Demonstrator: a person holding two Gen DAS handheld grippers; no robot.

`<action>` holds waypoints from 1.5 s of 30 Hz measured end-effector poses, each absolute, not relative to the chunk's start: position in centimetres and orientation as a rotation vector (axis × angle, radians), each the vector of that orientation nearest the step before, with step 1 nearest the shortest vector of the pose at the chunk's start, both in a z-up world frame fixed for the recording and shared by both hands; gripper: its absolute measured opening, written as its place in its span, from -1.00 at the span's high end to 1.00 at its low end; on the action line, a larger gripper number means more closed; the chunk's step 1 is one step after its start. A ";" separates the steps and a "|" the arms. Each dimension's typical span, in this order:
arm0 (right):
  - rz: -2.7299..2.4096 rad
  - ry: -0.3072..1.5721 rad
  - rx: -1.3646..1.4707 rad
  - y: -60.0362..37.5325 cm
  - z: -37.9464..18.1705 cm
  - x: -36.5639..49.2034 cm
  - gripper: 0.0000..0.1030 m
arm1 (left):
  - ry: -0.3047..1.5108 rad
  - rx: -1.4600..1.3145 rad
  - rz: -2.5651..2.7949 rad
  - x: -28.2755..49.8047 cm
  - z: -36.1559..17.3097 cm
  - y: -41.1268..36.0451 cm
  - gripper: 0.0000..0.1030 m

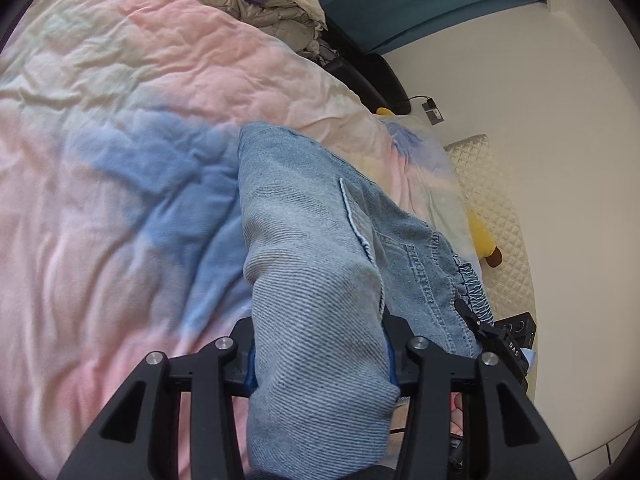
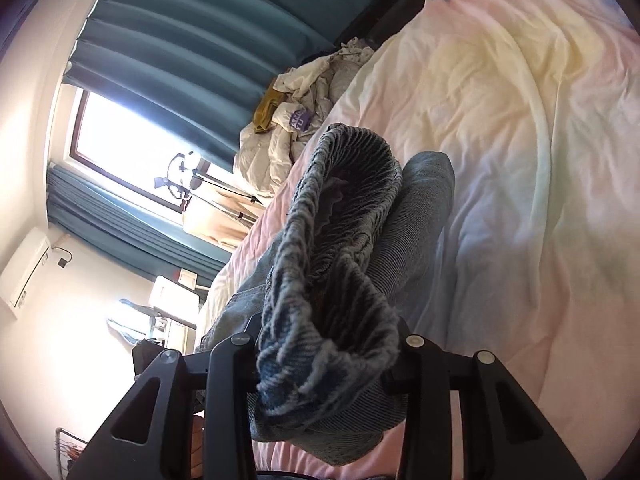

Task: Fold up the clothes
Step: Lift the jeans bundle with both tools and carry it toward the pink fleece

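While both pinch denim, left gripper [image 1: 320,356], right gripper [image 2: 326,354], jeans [image 1: 304,248] stretching lengthwise away over bedspread [image 1: 120,120].

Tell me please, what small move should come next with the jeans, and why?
Probably lower both claws together toward the bedspread and lay the jeans flat. The left claw grips plain denim, the right claw grips the gathered elastic waistband, and the cloth between them hangs bunched above the bed, so no clean fold seems possible yet.
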State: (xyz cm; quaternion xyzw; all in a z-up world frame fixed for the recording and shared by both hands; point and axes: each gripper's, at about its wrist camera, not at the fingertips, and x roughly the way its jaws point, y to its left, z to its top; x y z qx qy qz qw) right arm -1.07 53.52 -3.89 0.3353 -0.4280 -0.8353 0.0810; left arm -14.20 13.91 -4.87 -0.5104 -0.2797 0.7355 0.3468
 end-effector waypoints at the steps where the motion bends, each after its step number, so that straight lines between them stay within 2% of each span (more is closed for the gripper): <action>1: -2.514 -1.275 0.988 54.3 -3.2 -0.6 0.30 | -0.713 -1.313 1.901 -14.2 -4.4 15.4 0.12; 11: -2.744 -1.276 0.807 66.0 3.0 5.0 0.30 | -0.601 -1.204 1.767 -14.2 -0.7 31.8 0.12; 17: -2.871 -1.361 0.675 73.4 3.0 9.1 0.30 | -0.512 -1.166 1.679 -14.0 -0.3 42.0 0.12; 22: -2.965 -1.438 0.594 78.5 0.7 12.5 0.30 | -0.452 -1.166 1.600 -13.9 -2.4 49.0 0.12; 30: -3.052 -1.579 0.485 83.7 -6.1 17.7 0.30 | -0.385 -1.146 1.516 -14.2 -7.7 56.9 0.12; 37: -3.017 -1.753 0.535 85.4 -13.8 19.3 0.28 | -0.299 -1.121 1.519 -13.8 -11.5 58.5 0.12; 45: -3.011 -1.790 0.560 85.5 -16.9 19.6 0.20 | -0.229 -1.127 1.554 -13.6 -14.0 58.3 0.09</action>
